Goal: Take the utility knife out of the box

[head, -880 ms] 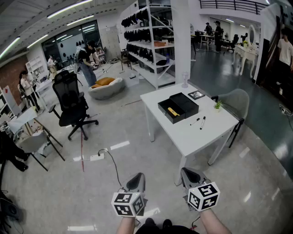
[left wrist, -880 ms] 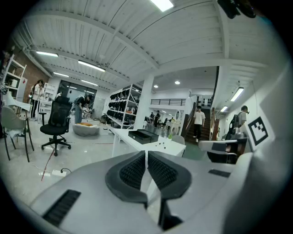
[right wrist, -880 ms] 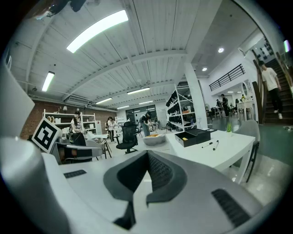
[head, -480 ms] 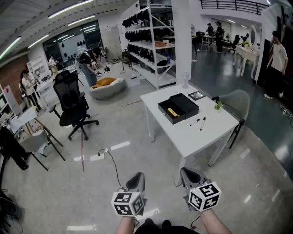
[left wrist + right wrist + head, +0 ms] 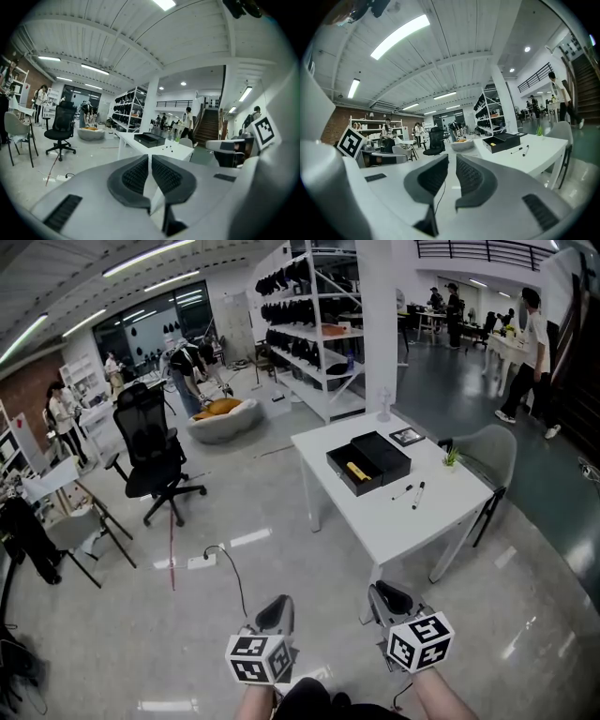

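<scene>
Knife (image 5: 355,470) sits in the box (image 5: 384,454) on the surface (image 5: 412,526), far from my left claw (image 5: 277,608), closed, and right claw (image 5: 389,597), barely parted.

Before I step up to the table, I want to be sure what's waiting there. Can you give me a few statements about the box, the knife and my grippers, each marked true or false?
1. The black box on the white table is open. True.
2. The yellow utility knife lies on the table beside the box. False: it lies inside the box.
3. Two pens lie on the table near the box. True.
4. The right gripper already holds the knife. False: nothing is between its jaws, and it is over the floor, short of the table.
5. The left gripper rests on the table. False: it too is over the floor, and it holds nothing.
</scene>
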